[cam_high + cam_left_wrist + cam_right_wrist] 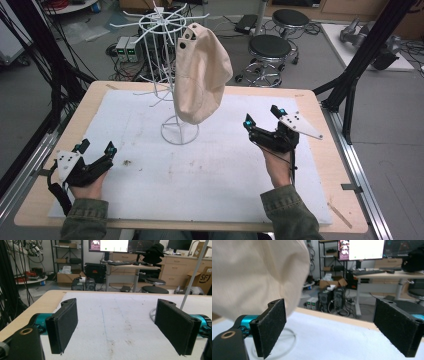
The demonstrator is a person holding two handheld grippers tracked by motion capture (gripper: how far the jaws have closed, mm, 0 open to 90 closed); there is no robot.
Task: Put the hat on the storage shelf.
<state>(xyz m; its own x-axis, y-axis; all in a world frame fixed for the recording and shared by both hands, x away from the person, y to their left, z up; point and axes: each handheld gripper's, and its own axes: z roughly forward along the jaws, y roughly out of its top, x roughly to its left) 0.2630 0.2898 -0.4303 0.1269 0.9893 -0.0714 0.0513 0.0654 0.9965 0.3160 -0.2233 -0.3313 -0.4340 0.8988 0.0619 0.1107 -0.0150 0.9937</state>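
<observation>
A cream cloth cap point(201, 75) hangs on a white wire rack point(165, 60) that stands on the white mat point(210, 170) at the table's far middle. My left gripper point(95, 149) rests low at the mat's left edge, open, nothing between its pads point(62, 327). My right gripper point(262, 116) hovers to the right of the cap, open, jaws wide apart and empty. In the right gripper view the cap point(254, 272) fills the upper left, just beyond the left pad point(270, 325). The rack's ring base point(287, 345) lies on the mat below it.
The wooden table point(320, 145) has bare edges around the mat. Black stools point(270, 52) and cabling stand on the floor behind. A black frame strut point(360, 65) rises at the table's right rear. The rack's thin pole point(192, 275) crosses the left gripper view at right.
</observation>
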